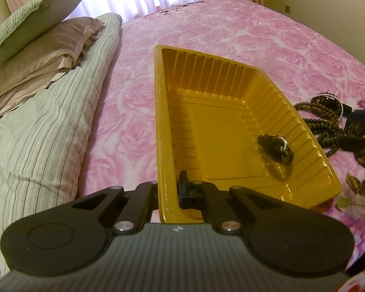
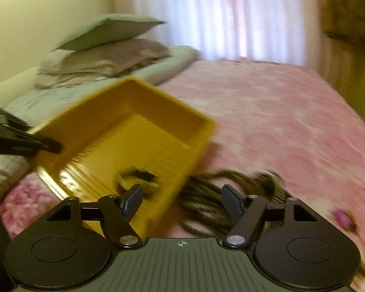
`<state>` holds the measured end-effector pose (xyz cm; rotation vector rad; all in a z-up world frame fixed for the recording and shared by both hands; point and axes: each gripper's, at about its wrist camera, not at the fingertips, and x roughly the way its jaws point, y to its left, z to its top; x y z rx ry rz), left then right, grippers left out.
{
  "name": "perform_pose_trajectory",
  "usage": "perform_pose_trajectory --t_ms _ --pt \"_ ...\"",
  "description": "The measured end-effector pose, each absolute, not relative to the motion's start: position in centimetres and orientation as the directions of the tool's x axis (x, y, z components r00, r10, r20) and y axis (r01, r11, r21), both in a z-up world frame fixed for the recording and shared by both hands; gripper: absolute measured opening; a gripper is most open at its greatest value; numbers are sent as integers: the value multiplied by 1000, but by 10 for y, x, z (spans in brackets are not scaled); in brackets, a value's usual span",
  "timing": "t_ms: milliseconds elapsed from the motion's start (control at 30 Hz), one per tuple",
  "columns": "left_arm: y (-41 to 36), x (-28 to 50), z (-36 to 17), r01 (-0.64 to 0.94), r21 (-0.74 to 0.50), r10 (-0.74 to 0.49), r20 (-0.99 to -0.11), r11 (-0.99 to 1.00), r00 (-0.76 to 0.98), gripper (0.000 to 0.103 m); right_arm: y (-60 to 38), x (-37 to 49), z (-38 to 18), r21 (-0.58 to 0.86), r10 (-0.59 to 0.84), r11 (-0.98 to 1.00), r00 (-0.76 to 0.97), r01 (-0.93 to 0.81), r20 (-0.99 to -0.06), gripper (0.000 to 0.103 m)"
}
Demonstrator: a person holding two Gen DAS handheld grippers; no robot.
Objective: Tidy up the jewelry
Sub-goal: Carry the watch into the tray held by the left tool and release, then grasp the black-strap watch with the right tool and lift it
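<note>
Left gripper is clamped on the yellow tray wall. Right gripper hangs wide open, empty, over the bead necklaces.

Both wrist views close, angled down, sharing yellow tray

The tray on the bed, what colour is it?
The tray is golden yellow, clearest in the left wrist view.
</note>
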<state>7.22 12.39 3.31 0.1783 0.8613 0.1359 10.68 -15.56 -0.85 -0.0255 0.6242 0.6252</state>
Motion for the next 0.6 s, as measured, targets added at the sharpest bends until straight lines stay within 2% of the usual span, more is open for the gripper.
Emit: perform_pose_trajectory --t_ms 233,600 --pt "123 71 34 -51 210 193 -741 976 643 3 -229 117 -29 168 333 941 707 -295 -624 71" --pt "123 72 34 -53 212 196 -741 976 642 2 -220 140 -49 127 346 927 673 -354 -653 71"
